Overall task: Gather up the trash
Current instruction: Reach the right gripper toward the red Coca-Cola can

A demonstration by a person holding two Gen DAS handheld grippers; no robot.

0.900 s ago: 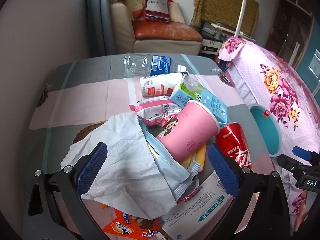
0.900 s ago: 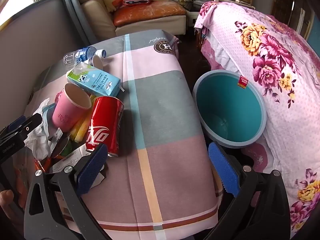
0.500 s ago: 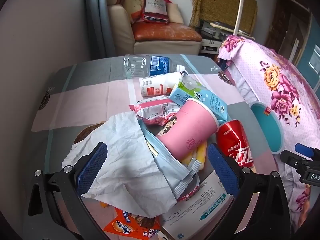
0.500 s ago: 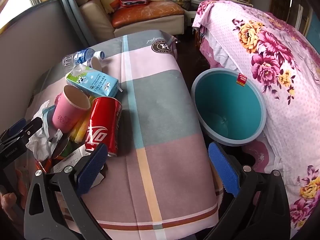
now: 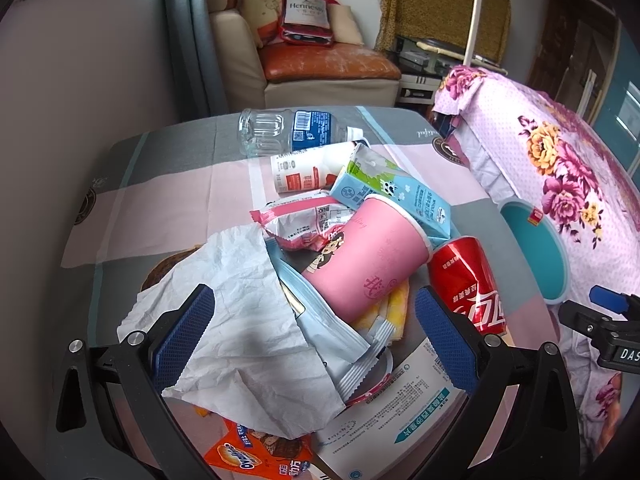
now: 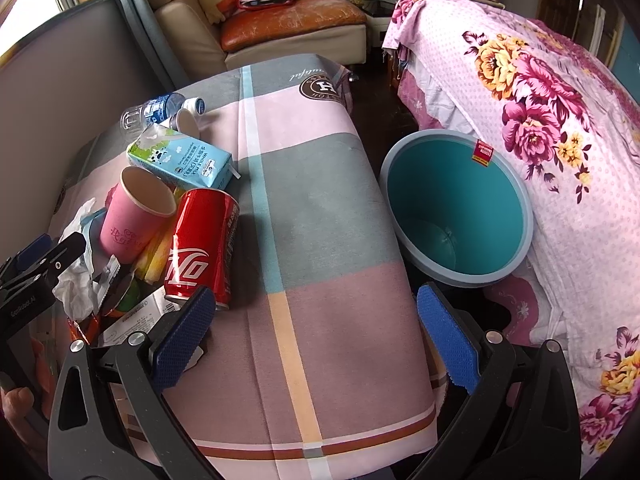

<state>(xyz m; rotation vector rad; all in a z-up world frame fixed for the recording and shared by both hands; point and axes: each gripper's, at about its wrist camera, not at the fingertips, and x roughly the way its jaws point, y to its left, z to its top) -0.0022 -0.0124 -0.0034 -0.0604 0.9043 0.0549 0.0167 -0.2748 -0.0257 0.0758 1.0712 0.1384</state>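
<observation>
Cluttered counter (image 6: 320,220): both claws, left claw (image 5: 314,340) and right claw (image 6: 316,340), gaped wide, empty; grabbing the lower-centre tissue (image 5: 240,320) might topple the pink cup (image 5: 368,256).

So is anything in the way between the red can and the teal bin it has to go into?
Nothing visible blocks it. The red can lies at the pile's right edge, bare tablecloth runs from it to the table's edge, and the teal bin stands open just beyond. The right gripper, jaws open, holds nothing.

- My left tongs (image 5: 314,330) hang wide over heaped trash: tissue (image 5: 240,332), cup (image 5: 368,256), can (image 5: 468,280) crowd below.
- My right tongs (image 6: 316,338) face bare cloth (image 6: 320,220); the bin (image 6: 456,208) mouth is unblocked.
</observation>
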